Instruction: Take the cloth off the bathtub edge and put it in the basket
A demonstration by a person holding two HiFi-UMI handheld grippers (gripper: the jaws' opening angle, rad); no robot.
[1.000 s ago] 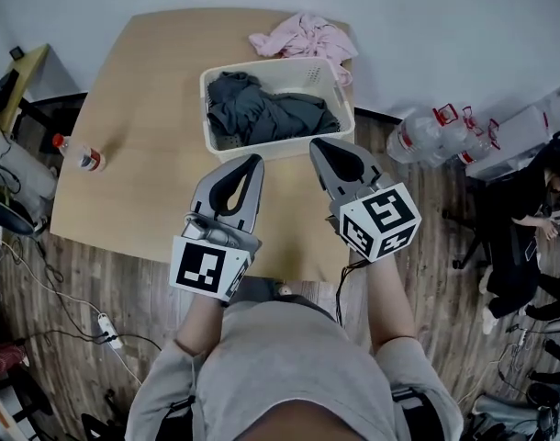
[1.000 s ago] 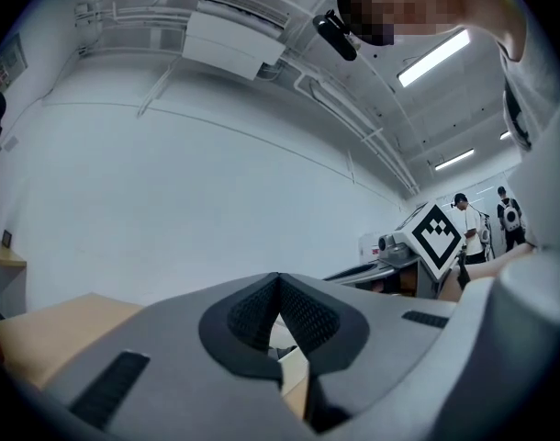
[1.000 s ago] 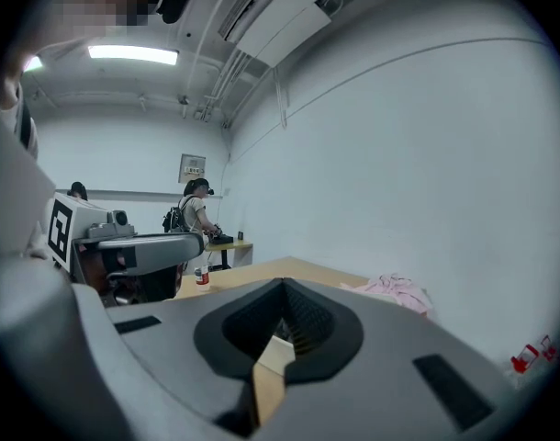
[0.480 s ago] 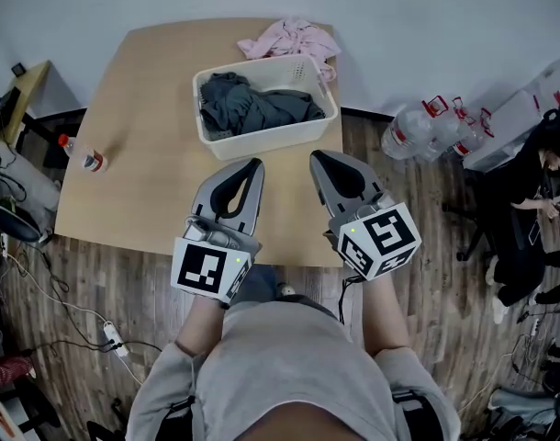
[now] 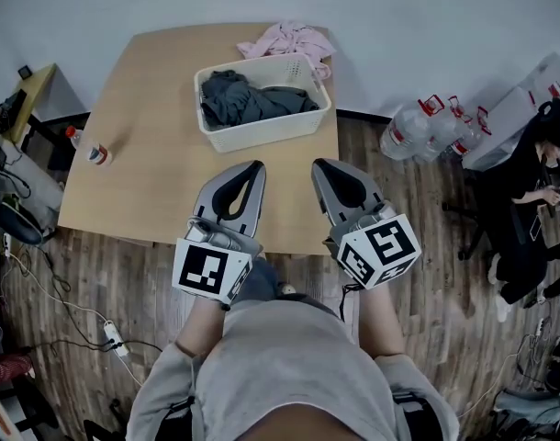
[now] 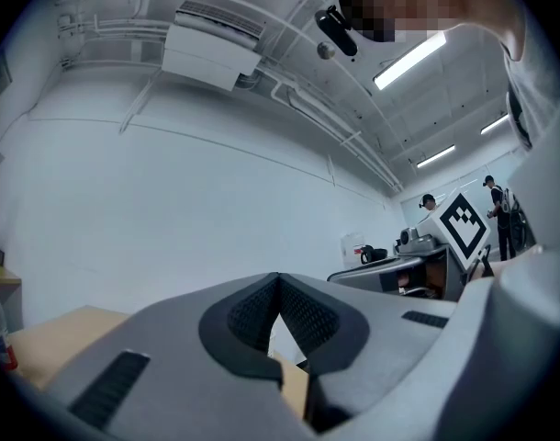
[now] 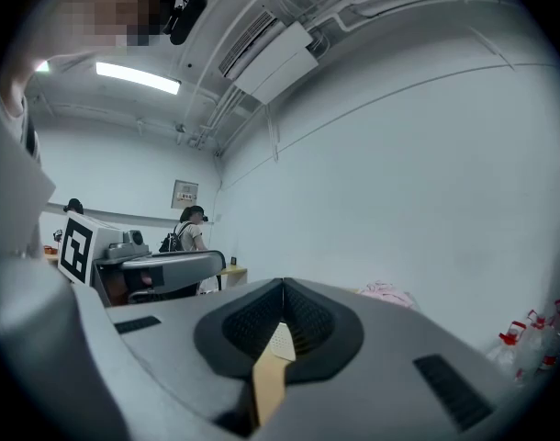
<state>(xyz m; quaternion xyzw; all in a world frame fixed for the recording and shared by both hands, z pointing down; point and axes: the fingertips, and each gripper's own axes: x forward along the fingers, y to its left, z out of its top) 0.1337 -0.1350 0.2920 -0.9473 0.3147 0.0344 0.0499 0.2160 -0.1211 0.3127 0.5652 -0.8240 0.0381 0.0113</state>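
The table [image 5: 142,136] and basket [image 5: 271,129] are ending up further ahead of both tongs than a second ago, so the person's backing off. The dark cloth [image 5: 248,101] is sitting in the basket, so I'm guessing it's done. Left tongs [image 5: 254,165] and right tongs [image 5: 319,163] are hanging pressed together, pinching nothing; a pink cloth [image 5: 289,39] is lying past the basket, nothing's blocking.
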